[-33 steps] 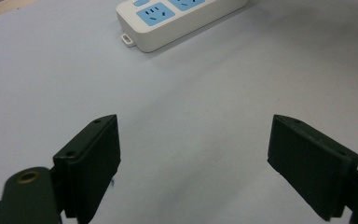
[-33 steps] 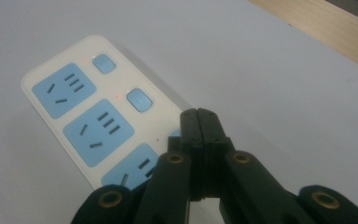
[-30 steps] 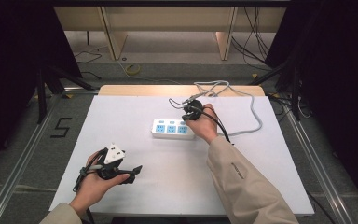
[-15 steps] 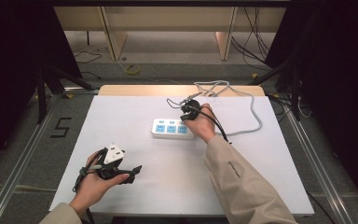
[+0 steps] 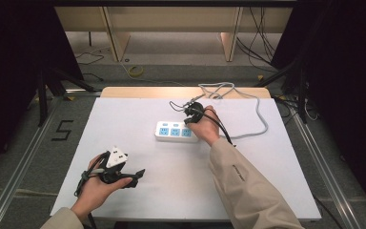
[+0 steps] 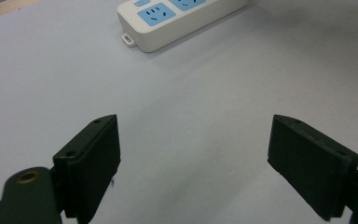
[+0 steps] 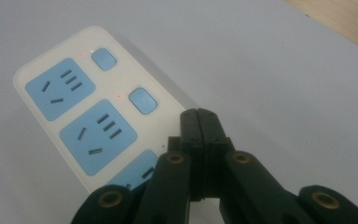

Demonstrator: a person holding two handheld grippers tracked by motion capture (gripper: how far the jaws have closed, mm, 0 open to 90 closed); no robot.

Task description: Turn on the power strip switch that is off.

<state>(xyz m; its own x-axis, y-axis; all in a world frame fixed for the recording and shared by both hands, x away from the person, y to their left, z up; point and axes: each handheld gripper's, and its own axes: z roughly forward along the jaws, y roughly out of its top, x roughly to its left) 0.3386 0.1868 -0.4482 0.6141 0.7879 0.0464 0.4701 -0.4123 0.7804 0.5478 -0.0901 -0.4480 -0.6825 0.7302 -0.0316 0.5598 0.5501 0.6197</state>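
Note:
A white power strip (image 5: 174, 131) with three blue sockets lies in the middle of the white table (image 5: 124, 114). My right gripper (image 5: 190, 119) is shut, its tips pointing down at the strip's right end by the row of switches. In the right gripper view the shut jaws (image 7: 199, 116) cover the spot past two blue switches (image 7: 142, 101), each with a small red light beside it; whether the tips touch the strip I cannot tell. My left gripper (image 5: 134, 177) rests at the near left, open and empty (image 6: 212, 163), facing the strip (image 6: 177, 18).
The strip's grey cable (image 5: 257, 114) loops off to the right and back over the table's far edge. A wooden band (image 5: 181, 91) runs along that edge. A "5" mark (image 5: 63, 130) is on the floor to the left.

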